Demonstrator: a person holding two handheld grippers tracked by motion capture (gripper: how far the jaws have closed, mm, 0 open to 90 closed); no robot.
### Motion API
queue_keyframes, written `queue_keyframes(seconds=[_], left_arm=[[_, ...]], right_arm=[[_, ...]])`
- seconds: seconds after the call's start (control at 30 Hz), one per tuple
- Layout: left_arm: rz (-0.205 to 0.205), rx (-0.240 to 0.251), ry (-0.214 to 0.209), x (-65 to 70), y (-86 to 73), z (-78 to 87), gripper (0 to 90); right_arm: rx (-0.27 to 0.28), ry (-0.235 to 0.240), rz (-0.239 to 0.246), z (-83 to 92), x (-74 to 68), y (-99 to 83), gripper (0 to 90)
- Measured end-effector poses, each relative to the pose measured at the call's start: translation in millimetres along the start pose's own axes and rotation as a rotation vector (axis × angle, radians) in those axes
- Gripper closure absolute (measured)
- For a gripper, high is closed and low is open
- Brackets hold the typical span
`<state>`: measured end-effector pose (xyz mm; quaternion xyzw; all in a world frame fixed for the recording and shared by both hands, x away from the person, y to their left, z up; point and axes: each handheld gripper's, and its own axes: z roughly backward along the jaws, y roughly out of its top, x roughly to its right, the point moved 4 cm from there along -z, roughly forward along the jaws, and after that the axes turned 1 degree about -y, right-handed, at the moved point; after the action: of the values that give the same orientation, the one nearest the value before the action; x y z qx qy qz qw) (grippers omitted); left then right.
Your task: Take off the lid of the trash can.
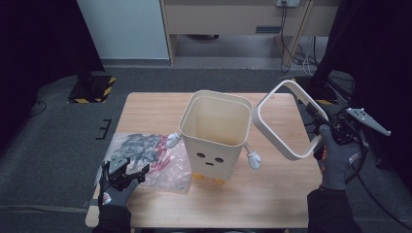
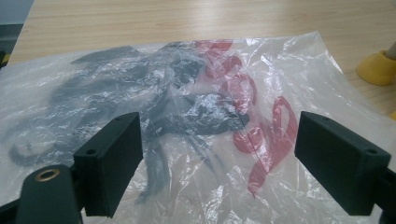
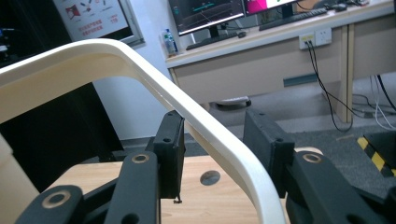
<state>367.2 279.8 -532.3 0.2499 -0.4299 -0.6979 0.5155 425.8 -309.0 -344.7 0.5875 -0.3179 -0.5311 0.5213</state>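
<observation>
right gripper [image 3: 212,154] clamps the cream rim frame [image 1: 286,119] aloft beside the open bin [image 1: 216,133]; left gripper [image 2: 219,165] hovers with jaws wide over the plastic bag [image 2: 196,107] — thin film could slip or tear, or the tilted frame could twist loose.

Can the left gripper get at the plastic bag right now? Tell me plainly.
Probably yes. The left gripper hangs open just over the near edge of the plastic bag, which lies flat on the table between its fingers, nothing covering it.

Cream bin [image 1: 215,127], seemingly red-and-black-printed bag [image 2: 196,112]
</observation>
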Motion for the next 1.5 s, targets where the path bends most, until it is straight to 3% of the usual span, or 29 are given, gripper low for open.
queue_keyframes(seconds=[0.33, 0.37, 0.53, 0.6, 0.63, 0.77, 0.83, 1.0, 1.27, 1.37, 1.5], left_arm=[[-0.001, 0.012, 0.004, -0.2, 2.1, 0.7, 14.3], [-0.003, 0.011, 0.004, -0.3, 2.0, 0.8, 14.3], [-0.003, 0.015, 0.005, -0.4, 2.6, 0.9, 14.4], [-0.004, 0.016, 0.006, -0.5, 3.1, 1.0, 14.4], [-0.005, 0.017, 0.004, 0.0, 3.5, 1.0, 14.4], [-0.012, 0.019, 0.005, 0.3, 5.0, 1.2, 14.6], [-0.01, 0.024, 0.003, 0.1, 6.4, 0.9, 14.6], [-0.013, 0.032, 0.003, -3.6, 14.7, -3.9, 15.1], [-0.027, 0.025, 0.012, -5.3, 26.9, -16.3, 15.1], [-0.036, 0.023, 0.012, -4.7, 32.4, -21.8, 15.1], [-0.043, 0.016, 0.023, -4.9, 41.0, -32.3, 15.1]], right_arm=[[-0.075, -0.072, 0.019, 0.4, 24.4, -41.2, 59.2], [-0.106, -0.095, 0.031, -0.9, 30.1, -56.9, 59.2], [-0.171, -0.133, 0.045, -3.0, 42.4, -89.2, 59.1], [-0.184, -0.131, 0.047, -3.7, 44.1, -95.9, 59.1], [-0.214, -0.125, 0.053, -5.2, 46.8, -109.7, 59.1], [-0.273, -0.137, 0.079, -8.0, 51.5, -134.3, 59.1], [-0.284, -0.133, 0.078, -8.5, 51.2, -139.8, 59.1], [-0.4, -0.113, 0.153, -8.6, 48.5, -171.0, 58.9], [-0.525, -0.085, 0.203, -10.4, 44.0, -193.6, 58.6], [-0.551, -0.085, 0.234, -10.8, 44.3, -199.1, 58.6], [-0.575, -0.085, 0.233, -11.8, 45.0, -204.6, 58.3]])
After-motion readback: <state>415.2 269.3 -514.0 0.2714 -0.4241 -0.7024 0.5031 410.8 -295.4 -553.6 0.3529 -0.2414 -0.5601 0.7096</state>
